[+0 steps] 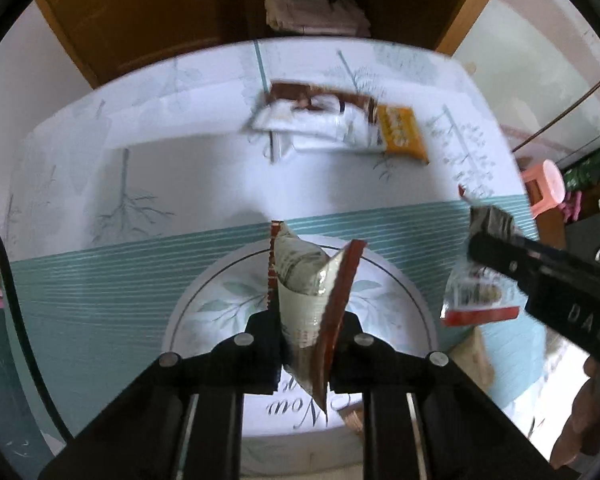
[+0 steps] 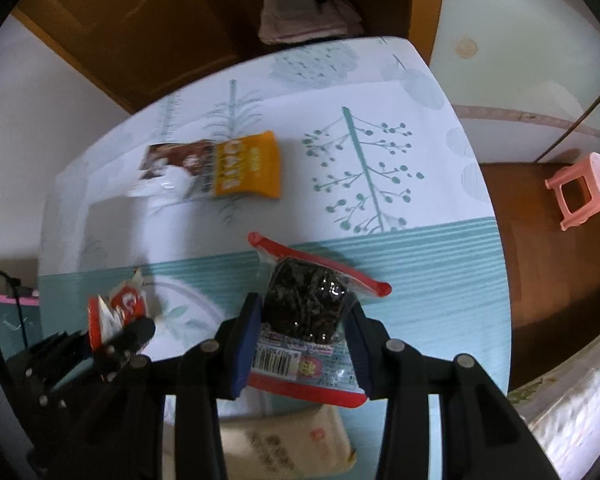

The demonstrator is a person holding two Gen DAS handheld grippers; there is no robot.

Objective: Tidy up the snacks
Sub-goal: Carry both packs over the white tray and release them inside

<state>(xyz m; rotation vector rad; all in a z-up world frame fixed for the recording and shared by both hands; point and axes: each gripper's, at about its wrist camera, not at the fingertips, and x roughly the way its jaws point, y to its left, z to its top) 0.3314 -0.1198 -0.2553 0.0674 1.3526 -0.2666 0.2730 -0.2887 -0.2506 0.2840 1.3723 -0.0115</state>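
clear red-edged packet [image 2: 312,312] of dark snack, barcode showing, pinched in right tool [image 2: 304,320].

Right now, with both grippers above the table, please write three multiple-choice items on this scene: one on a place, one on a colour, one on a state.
1. Where does the orange snack packet lie?
A. on the patterned tablecloth, beside a brown-and-white packet
B. on the pink plastic stool
C. in the left gripper

2. What colour is the border of the clear packet of dark snack in the right gripper?
A. green
B. red
C. yellow

3. What is the state of the left gripper?
A. open and empty
B. shut on the folded red-edged white packet
C. resting on the stool

Answers: 1 A, both packets lie together on the far tablecloth; 2 B, a red edge frames the clear film; 3 B, the fingers pinch the folded packet.
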